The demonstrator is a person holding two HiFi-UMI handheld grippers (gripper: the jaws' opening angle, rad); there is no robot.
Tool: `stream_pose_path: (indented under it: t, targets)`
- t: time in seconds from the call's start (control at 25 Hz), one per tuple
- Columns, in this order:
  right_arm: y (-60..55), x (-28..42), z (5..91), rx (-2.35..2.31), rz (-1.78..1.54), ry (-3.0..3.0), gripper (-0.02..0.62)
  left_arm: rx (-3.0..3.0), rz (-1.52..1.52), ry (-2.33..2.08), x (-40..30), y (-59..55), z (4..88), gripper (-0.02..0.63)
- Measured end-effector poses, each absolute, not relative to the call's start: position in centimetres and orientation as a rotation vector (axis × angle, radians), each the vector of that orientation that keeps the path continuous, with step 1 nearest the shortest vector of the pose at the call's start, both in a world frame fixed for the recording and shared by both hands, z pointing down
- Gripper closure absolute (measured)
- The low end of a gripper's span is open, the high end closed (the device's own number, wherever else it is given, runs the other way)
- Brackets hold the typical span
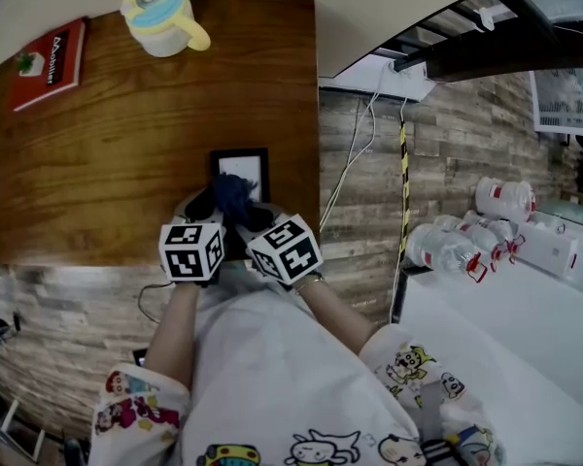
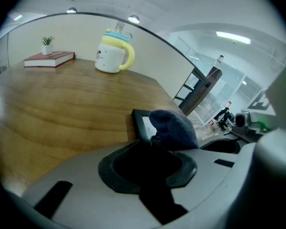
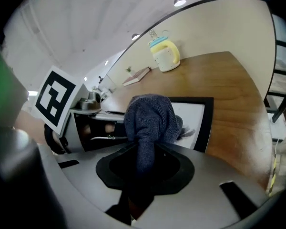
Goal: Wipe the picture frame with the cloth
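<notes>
Book: I see a red book (image 1: 47, 64) on the far left corner of the wooden table (image 1: 126, 153)
Cup: a yellow sippy cup (image 1: 162, 17) with a blue lid stands upright at the far edge
Left gripper (image 1: 206, 214): my jaws pinch the near edge of the picture frame (image 1: 243, 168)
Picture frame: black, lying flat near the table's right edge
Cloth (image 1: 231, 194): dark blue, bunched, resting on the frame's glass
Right gripper (image 1: 253, 223): my jaws are clamped on the cloth's tail
</notes>
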State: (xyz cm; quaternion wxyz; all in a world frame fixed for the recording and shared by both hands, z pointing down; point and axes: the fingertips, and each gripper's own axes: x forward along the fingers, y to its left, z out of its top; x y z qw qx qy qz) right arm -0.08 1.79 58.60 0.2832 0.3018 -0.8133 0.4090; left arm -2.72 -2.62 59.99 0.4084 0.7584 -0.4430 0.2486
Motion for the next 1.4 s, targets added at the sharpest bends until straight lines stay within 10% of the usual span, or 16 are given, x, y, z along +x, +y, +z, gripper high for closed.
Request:
stream_pose_path:
  t: [1.4]
  targets:
    - [2.7, 7.7, 57.8, 0.823, 0.799, -2.05, 0.525, 1.913, 0.632, -1.108, -2.6, -2.5, 60.0, 0.531]
